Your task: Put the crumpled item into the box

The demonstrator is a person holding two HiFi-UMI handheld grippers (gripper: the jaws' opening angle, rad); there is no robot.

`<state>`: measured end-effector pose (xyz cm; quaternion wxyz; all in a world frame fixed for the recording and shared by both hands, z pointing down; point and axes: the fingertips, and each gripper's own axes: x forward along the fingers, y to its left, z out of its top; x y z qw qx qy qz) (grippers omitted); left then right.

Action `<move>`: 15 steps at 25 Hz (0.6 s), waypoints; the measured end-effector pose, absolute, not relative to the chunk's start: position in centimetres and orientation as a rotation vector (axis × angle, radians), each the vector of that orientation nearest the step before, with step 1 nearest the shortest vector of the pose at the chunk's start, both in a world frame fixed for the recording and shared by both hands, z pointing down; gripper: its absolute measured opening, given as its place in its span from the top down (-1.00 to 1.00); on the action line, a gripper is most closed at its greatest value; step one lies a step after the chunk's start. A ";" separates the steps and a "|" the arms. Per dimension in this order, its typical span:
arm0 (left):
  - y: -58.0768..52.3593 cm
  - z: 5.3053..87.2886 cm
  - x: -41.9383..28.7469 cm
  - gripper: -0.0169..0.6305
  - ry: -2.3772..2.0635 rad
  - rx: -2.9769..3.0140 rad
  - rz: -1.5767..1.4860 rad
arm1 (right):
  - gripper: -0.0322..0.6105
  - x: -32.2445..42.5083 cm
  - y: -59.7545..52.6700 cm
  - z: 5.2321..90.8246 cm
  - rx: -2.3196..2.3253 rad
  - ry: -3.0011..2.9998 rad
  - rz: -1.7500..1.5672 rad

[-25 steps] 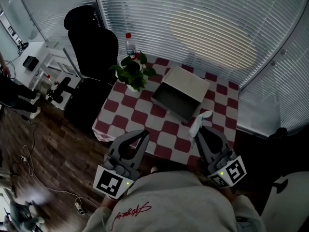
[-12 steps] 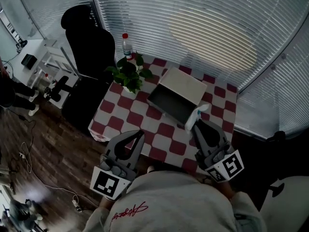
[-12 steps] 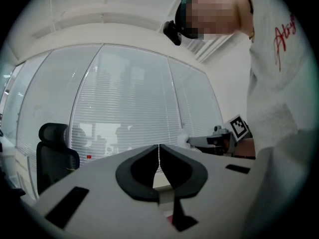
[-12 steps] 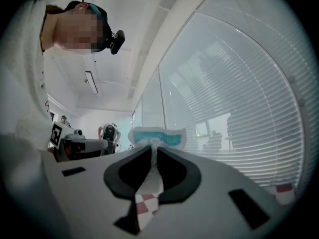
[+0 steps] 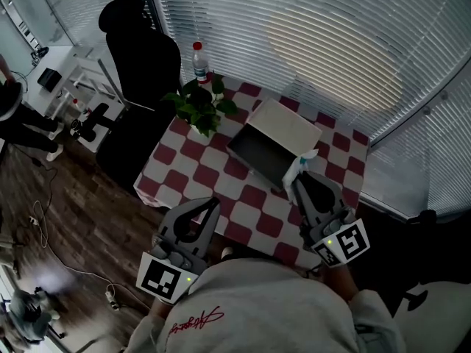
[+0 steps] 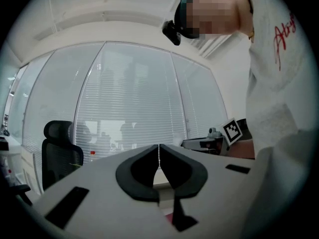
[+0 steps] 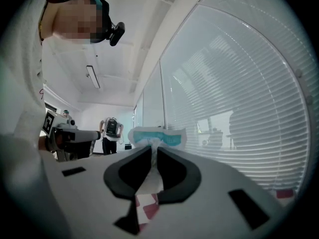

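the right tool (image 7: 152,156) was clamped on the crumpled item (image 7: 158,137), a white wad with a teal band. its jaws stood only a little apart, with the wad pinched between the pads and its loose end fanning out past the tips. seen from the head, the wad hung at the near right corner of the box (image 5: 288,126); whether it touched the box's edge or only hovered over it could not be told. the box showed a pale panel on its far side and a dark hollow on the side nearer the person. it sat on the worktop (image 5: 193,173), which was covered by a red and white checked cloth.

the left tool (image 6: 159,159) had its jaws closed tip to tip, with nothing between them. it was held to the near left of the box, well apart from it, over the near edge of the worktop.

a potted plant (image 5: 200,107) with green leaves stood near the box, on its left. a clear bottle (image 5: 198,63) with a red cap stood beyond the plant, farther from the box. a black chair (image 5: 143,57) stood farther left of the box, off the worktop. white blinds (image 5: 309,35) filled the space behind the box and curved round to its right.
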<state>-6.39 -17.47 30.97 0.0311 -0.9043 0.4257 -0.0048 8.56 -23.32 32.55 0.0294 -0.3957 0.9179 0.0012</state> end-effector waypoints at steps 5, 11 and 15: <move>-17.5 31.2 -6.6 0.89 1.353 -2.773 -0.029 | 0.75 8.2 -24.6 33.5 -1.197 2.858 -0.007; -17.7 31.0 -7.0 0.89 1.392 -2.757 -0.027 | 0.75 7.7 -25.9 34.3 -1.186 2.884 -0.016; -17.8 30.9 -7.1 0.89 1.400 -2.745 -0.020 | 0.75 7.3 -26.7 35.0 -1.179 2.906 -0.025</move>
